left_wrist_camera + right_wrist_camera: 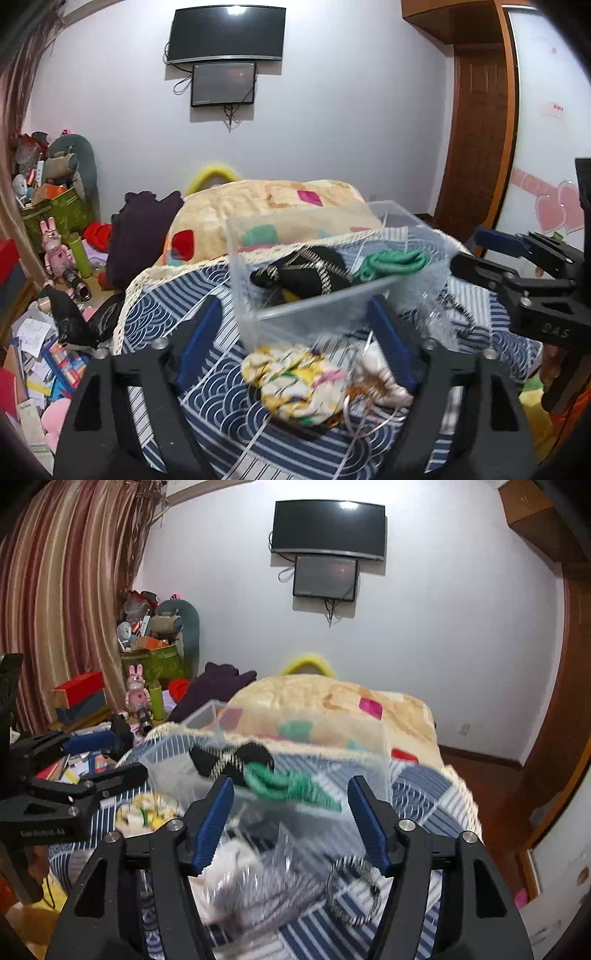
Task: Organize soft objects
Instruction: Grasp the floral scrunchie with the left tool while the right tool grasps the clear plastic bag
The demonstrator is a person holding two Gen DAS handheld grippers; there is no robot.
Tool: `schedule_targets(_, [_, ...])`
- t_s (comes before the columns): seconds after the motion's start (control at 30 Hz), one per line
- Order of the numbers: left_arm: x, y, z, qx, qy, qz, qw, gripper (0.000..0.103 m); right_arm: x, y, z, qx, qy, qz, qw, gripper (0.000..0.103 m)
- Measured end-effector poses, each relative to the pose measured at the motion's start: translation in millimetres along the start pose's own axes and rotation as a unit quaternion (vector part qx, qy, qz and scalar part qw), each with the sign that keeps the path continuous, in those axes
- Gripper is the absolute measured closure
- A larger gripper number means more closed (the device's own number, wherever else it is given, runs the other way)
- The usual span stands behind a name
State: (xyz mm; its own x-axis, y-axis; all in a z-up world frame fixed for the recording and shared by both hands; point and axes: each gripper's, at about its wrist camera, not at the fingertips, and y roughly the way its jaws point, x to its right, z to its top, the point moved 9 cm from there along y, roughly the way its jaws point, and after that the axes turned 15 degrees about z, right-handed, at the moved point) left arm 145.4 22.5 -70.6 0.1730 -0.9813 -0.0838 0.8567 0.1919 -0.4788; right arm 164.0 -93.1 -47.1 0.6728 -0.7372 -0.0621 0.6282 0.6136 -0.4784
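Note:
A clear plastic bin [317,306] stands on the blue-and-white patterned bedspread [221,398]. Inside lie a black scrunchie with striped trim [306,275] and a green scrunchie [391,262]. A floral yellow scrunchie [295,384] and a pale pink one [384,380] lie on the spread in front of the bin. My left gripper [295,339] is open just above them. My right gripper [291,819] is open and empty, near the bin [325,760] and the green scrunchie [291,782]. A black-and-white striped hair tie [351,893] lies below it.
A folded beige quilt [273,210] lies behind the bin. A dark purple garment [140,236] hangs at the bed's left. The floor at left is cluttered with papers [40,354], toys and a green box [62,210]. A wooden door [476,147] stands at right.

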Motion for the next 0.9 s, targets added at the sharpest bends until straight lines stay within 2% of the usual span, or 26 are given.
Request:
schedule_targets(0.13, [-3.2, 8.9, -16.4, -0.015, 0.003, 0.012, 0.9998, 0.016, 0.7, 8.7, -27.8, -0.028, 0.011, 0.0, 1.0, 0.042])
schedule_targets(0.27, [-1.3, 19.0, -34.8, -0.045, -0.006, -0.013, 0.9989, 0.017, 1.2, 15.3, -47.2, -0.048, 0.028, 0.008, 0.998, 0.042])
schedule_targets(0.47, [4.0, 35.3, -54.7, -0.079, -0.01, -0.029, 0.9964, 0.033, 9.6, 20.2, -66.1, -0.067, 0.033, -0.006, 0.997, 0.042])
schedule_targets(0.63, [9.3, 42.0, -65.3, -0.092, -0.002, -0.037, 0.9951, 0.046, 15.3, 16.7, -75.3, -0.069, 0.049, -0.005, 0.996, 0.043])
schedule_targets(0.83, [14.7, 33.7, -69.1, -0.085, 0.0, -0.043, 0.9955, 0.062, 8.5, 15.0, -81.7, -0.074, 0.053, 0.016, 0.996, 0.07])
schedule_targets(0.9, [14.3, 31.1, -69.5, -0.082, 0.001, -0.043, 0.9957, 0.066, 3.2, 14.0, -81.0, -0.071, 0.054, 0.02, 0.996, 0.075])
